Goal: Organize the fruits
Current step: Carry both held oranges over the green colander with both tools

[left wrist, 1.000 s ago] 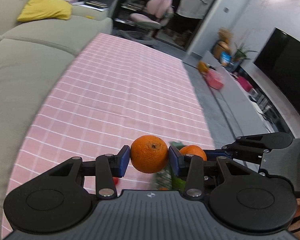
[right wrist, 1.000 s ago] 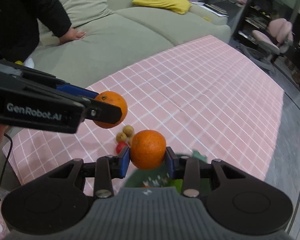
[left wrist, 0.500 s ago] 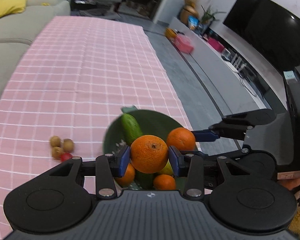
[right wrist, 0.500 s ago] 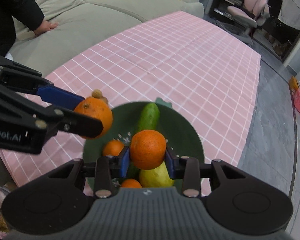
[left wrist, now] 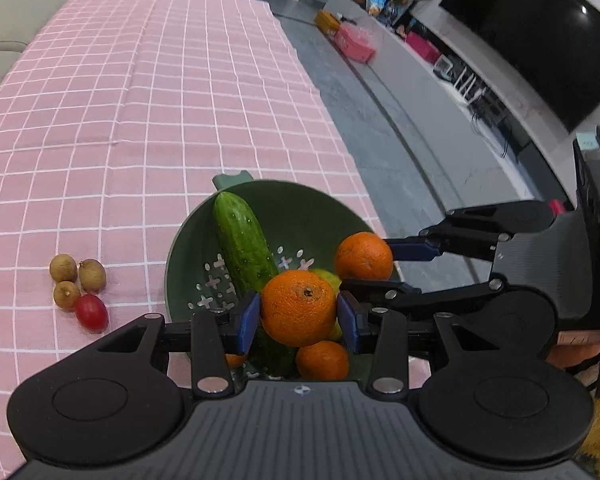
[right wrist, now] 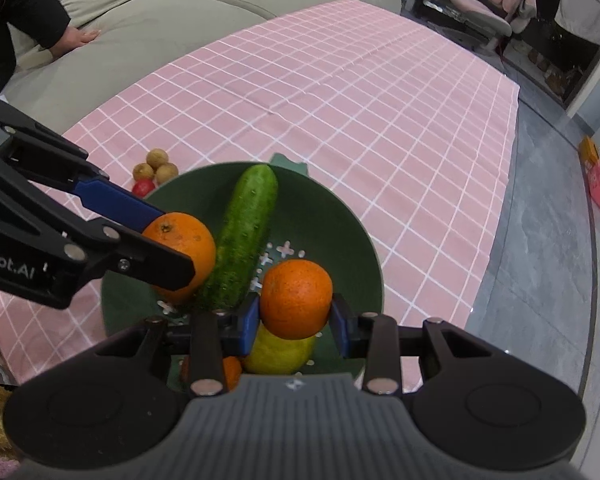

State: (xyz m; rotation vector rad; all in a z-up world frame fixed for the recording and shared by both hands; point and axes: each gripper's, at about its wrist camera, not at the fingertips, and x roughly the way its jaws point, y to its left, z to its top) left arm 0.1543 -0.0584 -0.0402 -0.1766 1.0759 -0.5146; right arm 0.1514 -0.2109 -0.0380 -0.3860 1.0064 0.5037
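Left wrist view: pink checked tablecloth [left wrist: 140,92] fills the ground ahead of both claws; a second ago it was all cloth, now the bowl sits right under the fingertips.
Change: both claws have swung over and tipped down towards the green colander bowl [left wrist: 300,208], so I'd call this the drop-off stage for two fruits at once.
Left gripper [left wrist: 298,318]: part-open, blue pads pressed on one orange [left wrist: 298,306], held above the bowl's near side.
Right gripper [right wrist: 296,314]: narrower, clamped on a second orange [right wrist: 296,298], just above a yellow lemon [right wrist: 280,350].
Cucumber [right wrist: 242,236]: one, lying lengthwise in the bowl, between the two claws.
Oranges, count: two held, plus two smaller ones in the bowl below the left claw, one of them [left wrist: 322,360] clear and the other barely peeking out.
Loose fruit: three brown longans [left wrist: 78,278] and one red grape [left wrist: 92,312] on the cloth, left of the left claw, outside the bowl, so sorting isn't finished.
Bystander: a dark sleeve [right wrist: 28,8] on the sofa, well apart.
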